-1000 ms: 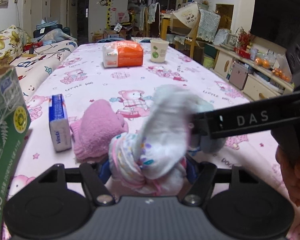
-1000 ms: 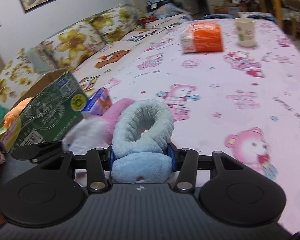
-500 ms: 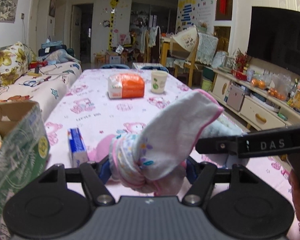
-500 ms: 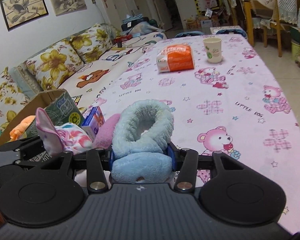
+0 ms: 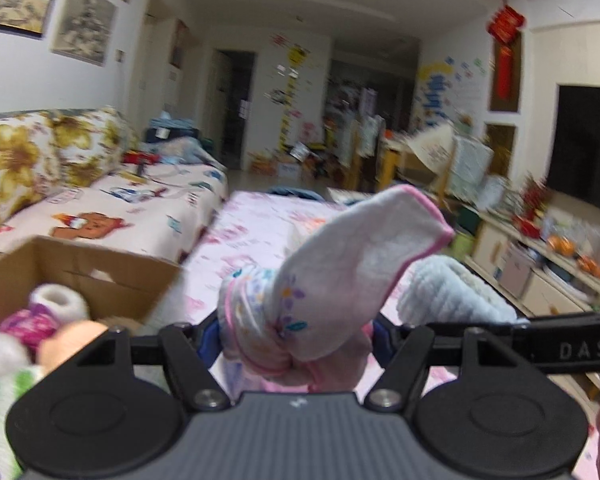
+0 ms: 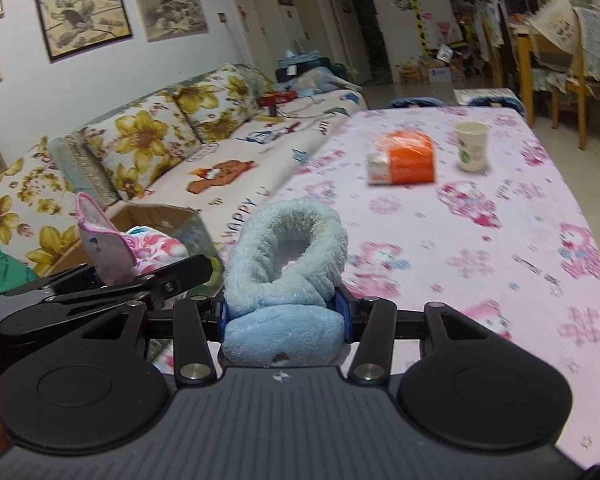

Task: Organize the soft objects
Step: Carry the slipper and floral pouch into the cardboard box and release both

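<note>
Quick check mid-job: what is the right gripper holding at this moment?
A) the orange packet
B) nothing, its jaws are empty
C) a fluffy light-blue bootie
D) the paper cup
C: in the right wrist view the right gripper is clamped on the fluffy light-blue bootie, while the orange packet and the paper cup sit far off on the table.

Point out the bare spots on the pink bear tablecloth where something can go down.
Free: the tablecloth right of the blue fuzzy bootie, and its near stretch before the orange packet and paper cup. Crowded: the cardboard box at the left, already holding soft things.
</note>
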`<state>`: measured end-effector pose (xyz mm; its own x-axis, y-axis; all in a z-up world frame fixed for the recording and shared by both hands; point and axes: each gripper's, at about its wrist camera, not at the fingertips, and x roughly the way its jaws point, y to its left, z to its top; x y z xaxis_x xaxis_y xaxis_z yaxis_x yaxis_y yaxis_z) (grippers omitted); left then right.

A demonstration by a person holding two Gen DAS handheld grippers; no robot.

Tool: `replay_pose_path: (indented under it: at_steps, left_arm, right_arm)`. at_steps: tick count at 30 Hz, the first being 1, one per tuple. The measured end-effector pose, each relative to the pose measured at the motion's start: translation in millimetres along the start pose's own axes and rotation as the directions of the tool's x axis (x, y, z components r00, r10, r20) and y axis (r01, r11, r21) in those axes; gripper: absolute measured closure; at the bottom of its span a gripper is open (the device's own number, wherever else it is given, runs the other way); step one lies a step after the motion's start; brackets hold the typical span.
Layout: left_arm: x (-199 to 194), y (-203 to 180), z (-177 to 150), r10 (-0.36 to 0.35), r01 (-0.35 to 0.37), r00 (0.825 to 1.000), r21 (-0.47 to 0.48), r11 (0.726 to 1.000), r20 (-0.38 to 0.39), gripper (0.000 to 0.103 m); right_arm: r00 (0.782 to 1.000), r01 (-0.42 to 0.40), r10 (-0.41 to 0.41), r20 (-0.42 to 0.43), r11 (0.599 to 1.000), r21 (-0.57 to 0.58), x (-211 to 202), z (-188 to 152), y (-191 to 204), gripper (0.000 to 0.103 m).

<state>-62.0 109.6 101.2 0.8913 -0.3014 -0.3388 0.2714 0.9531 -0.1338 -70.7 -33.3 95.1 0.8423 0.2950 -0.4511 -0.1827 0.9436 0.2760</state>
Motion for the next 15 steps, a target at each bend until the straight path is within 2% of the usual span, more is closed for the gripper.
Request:
replay_pose_path:
  at_steps: [6,9,15]
  left_arm:
    - [-8,30,13,0.132,-0.126,0.99,-0.1,0.987,0.054,0.033]
    - [-11,48,18,0.215,-0.203,0.974,-0.149,0.968,0.072,0.033]
    - [-13,81,20,0.343,-0.322,0.937,-0.236,0.917,0.057,0.033]
  right_arm:
    - [0.996,-0.08,0.082,0.031,0.995,-0.062,22,26,36,0.044]
    - [0.992,-0.12,0.124,0.039,0.989,-0.088,41,38,52,0.044]
    - [0.981,-0.187,0.192,0.022,0.972,-0.138,80,50,82,0.044]
